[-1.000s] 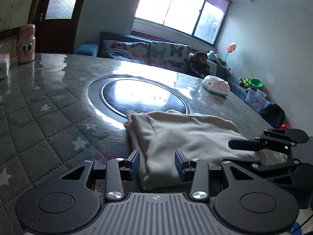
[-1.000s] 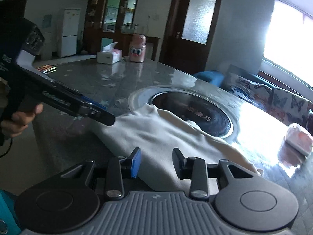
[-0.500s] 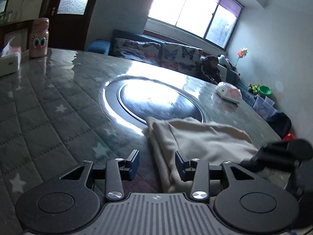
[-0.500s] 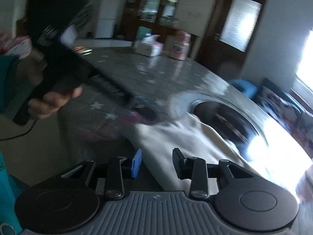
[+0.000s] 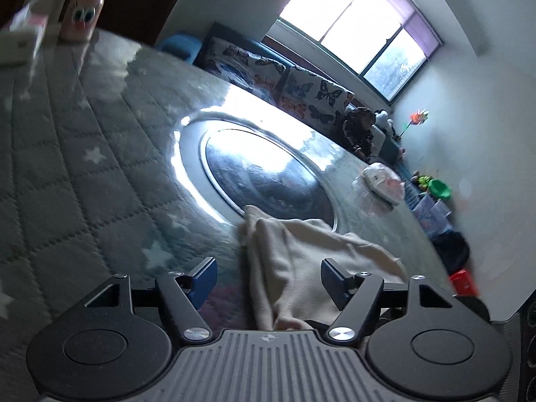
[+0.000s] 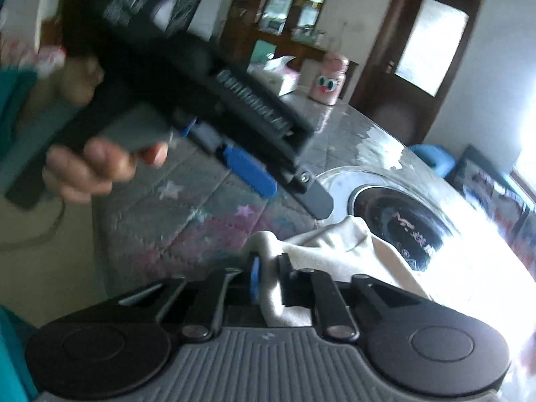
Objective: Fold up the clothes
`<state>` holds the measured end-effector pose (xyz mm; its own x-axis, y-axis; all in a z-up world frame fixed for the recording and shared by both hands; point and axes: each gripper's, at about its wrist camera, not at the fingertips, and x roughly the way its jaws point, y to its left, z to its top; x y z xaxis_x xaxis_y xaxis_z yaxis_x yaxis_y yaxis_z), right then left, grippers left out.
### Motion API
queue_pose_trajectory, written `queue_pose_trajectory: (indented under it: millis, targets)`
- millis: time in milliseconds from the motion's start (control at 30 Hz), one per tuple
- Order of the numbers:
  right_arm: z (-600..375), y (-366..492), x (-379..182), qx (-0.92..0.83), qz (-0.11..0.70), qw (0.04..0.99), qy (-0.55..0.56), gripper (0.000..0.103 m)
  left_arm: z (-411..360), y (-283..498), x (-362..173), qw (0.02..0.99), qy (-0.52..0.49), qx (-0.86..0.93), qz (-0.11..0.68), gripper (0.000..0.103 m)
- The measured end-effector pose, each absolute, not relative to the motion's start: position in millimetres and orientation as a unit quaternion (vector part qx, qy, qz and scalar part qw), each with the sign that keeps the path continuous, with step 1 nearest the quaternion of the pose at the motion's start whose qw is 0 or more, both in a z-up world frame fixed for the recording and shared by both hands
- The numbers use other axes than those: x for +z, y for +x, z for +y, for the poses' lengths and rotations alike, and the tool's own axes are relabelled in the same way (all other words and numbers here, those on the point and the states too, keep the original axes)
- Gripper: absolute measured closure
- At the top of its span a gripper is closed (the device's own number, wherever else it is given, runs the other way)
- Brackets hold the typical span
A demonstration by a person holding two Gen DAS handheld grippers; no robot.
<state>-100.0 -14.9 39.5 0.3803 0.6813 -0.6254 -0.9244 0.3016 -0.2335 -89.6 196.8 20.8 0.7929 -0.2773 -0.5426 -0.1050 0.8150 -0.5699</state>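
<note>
Beside the dark round inset [image 5: 268, 174]: right tongs [image 6: 268, 279] pinching cream cloth garment [image 5: 301, 251], left tongs [image 5: 268, 276] wide; worth lifting evenly.

Home living room: butterfly-print sofa [image 5: 301, 83], fridge-side cabinet [image 6: 284, 10], quilted table [image 5: 83, 174].

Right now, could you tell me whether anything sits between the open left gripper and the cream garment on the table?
Nothing visible does. The left gripper is open with the cream garment lying directly between its fingers, and only bare quilted table beside it. The right gripper is already shut on the garment's edge.
</note>
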Motion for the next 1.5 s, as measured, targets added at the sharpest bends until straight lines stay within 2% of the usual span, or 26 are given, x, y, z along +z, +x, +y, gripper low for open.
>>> queue_pose_trajectory:
  millis: [333,400,467,533,633,900,1100,1333,1433,1500]
  targets:
    - [-48,-88,71,0.526,0.201,0.801,-0.206,0.096,191,-56,5,0.830,-0.428,-0.061,0.352,0.031]
    - [-50,-87,71,0.528,0.200,0.801,-0.201,0.096,189,-51,-1,0.817,-0.446,-0.063,0.360,0.038]
    - [-53,-87,68,0.531,0.202,0.799,-0.196,0.096,188,-48,-9,0.804,-0.463,-0.060,0.369,0.060]
    - [-54,-87,64,0.534,0.205,0.796,-0.196,0.096,187,-48,-16,0.797,-0.470,-0.056,0.375,0.073]
    - [-60,-84,62,0.537,0.211,0.794,-0.194,0.095,187,-49,-18,0.799,-0.465,-0.051,0.378,0.081]
    - [-118,-64,69,0.467,0.244,0.838,-0.144,0.089,179,-51,-8,0.829,-0.407,-0.043,0.381,0.082]
    - [-182,-16,51,0.328,0.286,0.895,-0.098,0.078,169,-52,-1,0.847,-0.366,-0.033,0.383,0.082]
    - [-228,35,19,0.265,0.344,0.901,-0.002,0.067,158,-48,5,0.861,-0.330,-0.017,0.387,0.082]
    - [-230,42,10,0.269,0.351,0.897,0.027,0.068,153,-46,8,0.867,-0.313,-0.011,0.389,0.082]
    - [-229,42,11,0.278,0.350,0.894,0.040,0.075,150,-42,11,0.870,-0.300,-0.007,0.390,0.082]
